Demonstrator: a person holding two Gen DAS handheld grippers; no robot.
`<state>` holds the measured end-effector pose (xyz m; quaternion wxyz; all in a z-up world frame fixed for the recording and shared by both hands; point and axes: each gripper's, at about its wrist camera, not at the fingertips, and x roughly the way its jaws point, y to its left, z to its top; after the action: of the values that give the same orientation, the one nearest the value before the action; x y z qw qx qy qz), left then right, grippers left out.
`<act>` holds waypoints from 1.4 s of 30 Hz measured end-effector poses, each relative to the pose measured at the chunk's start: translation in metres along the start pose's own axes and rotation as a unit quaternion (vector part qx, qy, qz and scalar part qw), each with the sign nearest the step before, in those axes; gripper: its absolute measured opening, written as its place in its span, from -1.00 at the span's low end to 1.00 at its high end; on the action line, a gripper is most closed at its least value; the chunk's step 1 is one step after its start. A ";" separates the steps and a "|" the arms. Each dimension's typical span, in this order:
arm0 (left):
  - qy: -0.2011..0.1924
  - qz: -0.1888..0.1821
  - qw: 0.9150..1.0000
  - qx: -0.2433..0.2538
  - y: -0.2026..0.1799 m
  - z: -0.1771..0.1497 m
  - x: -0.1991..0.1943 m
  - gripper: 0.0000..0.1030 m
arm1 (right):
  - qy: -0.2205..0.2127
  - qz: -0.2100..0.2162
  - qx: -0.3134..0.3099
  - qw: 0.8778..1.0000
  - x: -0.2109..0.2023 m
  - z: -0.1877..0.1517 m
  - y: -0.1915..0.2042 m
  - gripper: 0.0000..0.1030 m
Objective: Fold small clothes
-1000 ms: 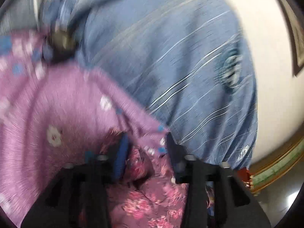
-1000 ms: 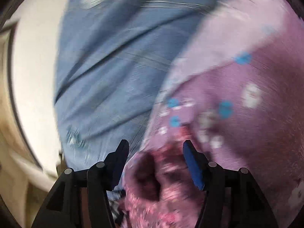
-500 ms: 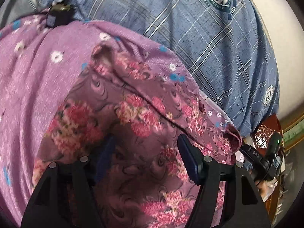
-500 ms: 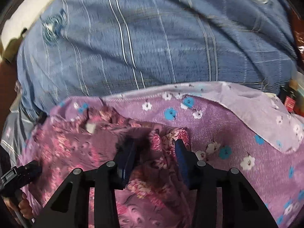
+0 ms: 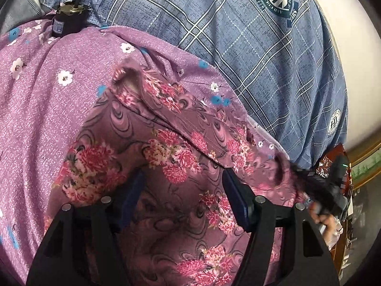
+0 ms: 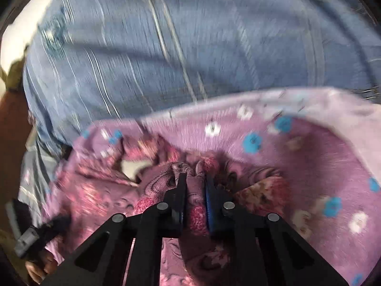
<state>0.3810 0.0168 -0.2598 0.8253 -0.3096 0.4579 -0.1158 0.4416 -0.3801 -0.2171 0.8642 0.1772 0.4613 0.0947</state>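
Right gripper (image 6: 194,183) – jaws closing, a bunched fold of the rose-print garment (image 6: 197,205) pinched betw. the pads, cloth filling the narrow gap and spilling out above the tips. View here is blurred, so fine detail of the fold can't be told.

Left gripper (image 5: 182,178) – jaws stand fairly wide, with the same rose-print garment (image 5: 166,147) lying under and betw. them. Whether the pads actually touch or press the fabric can't be told from this view; the left pad is mostly in shadow against the cloth.

The garment is dark mauve w/ pink flower clusters and swirl marks. It lies crumpled on a lighter purple cloth (image 5: 54,109) w/ small white and blue flowers. In the left wrist view a stitched hem runs diagonally across it, and a curled opening shows at its upper left corner. In the right wrist view the purple cloth (image 6: 321,162) wraps round the garment on the right, its paler edge turned over at the far side.

At the right edge of the left wrist view, the other gripper's dark body and a person's hand (image 5: 329,224) – blurred.

Farther out, a small dark bottle w/ a brass-coloured top (image 5: 67,20) stands at the purple cloth's far edge. Beyond everything, a blue plaid sheet (image 5: 238,47) w/ round crest prints covers the surface; it also fills the far half of the right wrist view (image 6: 190,47).
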 end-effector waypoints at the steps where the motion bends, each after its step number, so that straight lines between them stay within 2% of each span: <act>1: 0.000 -0.001 1.000 -0.002 0.000 -0.001 -0.001 0.30 | -0.019 0.005 0.006 1.000 -0.015 0.001 0.001 -0.78; 4: -0.004 0.000 1.000 -0.006 0.001 -0.002 -0.002 0.30 | -0.097 -0.003 0.025 0.995 -0.059 0.003 0.006 -0.83; 6: -0.006 0.000 1.000 -0.005 0.001 -0.002 -0.001 0.30 | -0.135 -0.018 0.064 0.989 -0.069 0.006 -0.005 -0.75; 7: -0.006 -0.001 1.000 -0.006 0.002 -0.002 -0.002 0.30 | -0.141 -0.040 0.084 0.986 -0.065 0.008 -0.012 -0.71; 8: -0.006 -0.003 1.000 -0.009 0.002 -0.002 -0.002 0.30 | -0.143 -0.108 0.104 0.978 -0.057 0.007 -0.023 -0.69; 9: -0.007 -0.004 1.000 -0.011 0.002 -0.001 -0.003 0.30 | -0.140 -0.152 0.098 0.973 -0.052 0.005 -0.025 -0.69; 10: -0.009 -0.003 1.000 -0.011 0.003 0.000 -0.004 0.30 | -0.141 -0.185 0.086 0.969 -0.050 0.001 -0.026 -0.68; 12: -0.010 0.000 1.000 -0.007 0.003 0.000 -0.006 0.30 | -0.159 -0.223 0.079 0.958 -0.056 -0.011 -0.027 -0.56; 13: -0.011 0.002 1.000 -0.005 0.002 0.000 -0.007 0.30 | -0.169 -0.221 0.085 0.957 -0.064 -0.018 -0.029 -0.53; 15: -0.021 0.013 1.000 0.001 -0.001 0.000 -0.013 0.30 | -0.182 -0.174 0.097 0.963 -0.079 -0.034 -0.027 -0.49; 17: -0.039 0.027 0.999 0.007 -0.002 0.002 -0.019 0.30 | -0.149 -0.128 0.076 0.978 -0.081 -0.048 -0.013 -0.47; 20: -0.060 0.059 0.996 0.007 0.005 0.006 -0.028 0.30 | -0.118 -0.094 0.032 0.988 -0.063 -0.071 0.018 -0.44; 22: -0.050 0.093 0.994 -0.007 0.016 0.008 -0.025 0.30 | -0.085 -0.101 0.019 0.991 -0.033 -0.083 0.028 -0.35; 24: -0.028 0.106 0.994 -0.014 0.025 0.007 -0.021 0.30 | -0.039 -0.153 0.015 0.987 0.002 -0.090 0.025 -0.34; 26: -0.026 0.110 0.994 -0.009 0.026 0.005 -0.022 0.30 | -0.048 -0.194 -0.019 0.980 0.004 -0.087 0.049 -0.28; 27: -0.029 0.111 0.993 -0.006 0.025 0.005 -0.024 0.30 | -0.046 -0.198 -0.028 0.979 0.003 -0.084 0.060 -0.28; 28: -0.032 0.109 0.994 -0.002 0.023 0.005 -0.027 0.30 | -0.053 -0.187 -0.039 0.980 0.002 -0.081 0.072 -0.28; 29: -0.034 0.104 0.994 0.001 0.020 0.007 -0.029 0.30 | -0.060 -0.143 -0.057 0.986 0.002 -0.075 0.093 -0.29; 31: -0.039 0.101 0.994 0.010 0.015 0.009 -0.034 0.30 | -0.046 -0.086 -0.082 0.992 0.014 -0.065 0.125 -0.33; 32: -0.039 0.108 0.993 0.022 0.013 0.010 -0.035 0.31 | -0.035 -0.073 -0.092 0.992 0.025 -0.063 0.141 -0.33; 34: -0.025 0.141 0.988 0.053 0.013 0.010 -0.028 0.36 | -0.010 -0.069 -0.111 0.991 0.051 -0.057 0.163 -0.40; 35: -0.008 0.165 0.984 0.071 0.013 0.008 -0.020 0.39 | 0.010 -0.075 -0.119 0.990 0.072 -0.052 0.172 -0.40; 37: 0.027 0.188 0.977 0.095 0.017 0.005 -0.006 0.40 | 0.055 -0.096 -0.113 0.987 0.119 -0.043 0.176 -0.39; 39: 0.026 0.187 0.977 0.101 0.016 0.006 -0.007 0.43 | 0.042 -0.107 -0.117 0.986 0.130 -0.034 0.181 -0.39; 41: 0.027 0.178 0.979 0.100 0.013 0.011 -0.014 0.43 | 0.056 -0.110 -0.102 0.987 0.130 -0.027 0.183 -0.40; 42: 0.015 0.174 0.979 0.102 0.011 0.014 -0.021 0.43 | 0.055 -0.104 -0.090 0.989 0.123 -0.025 0.183 -0.40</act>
<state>0.3801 0.0406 -0.2468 0.8533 -0.1375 0.5026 -0.0214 0.4893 -0.1662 -0.2521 0.8549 0.0448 0.5139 0.0552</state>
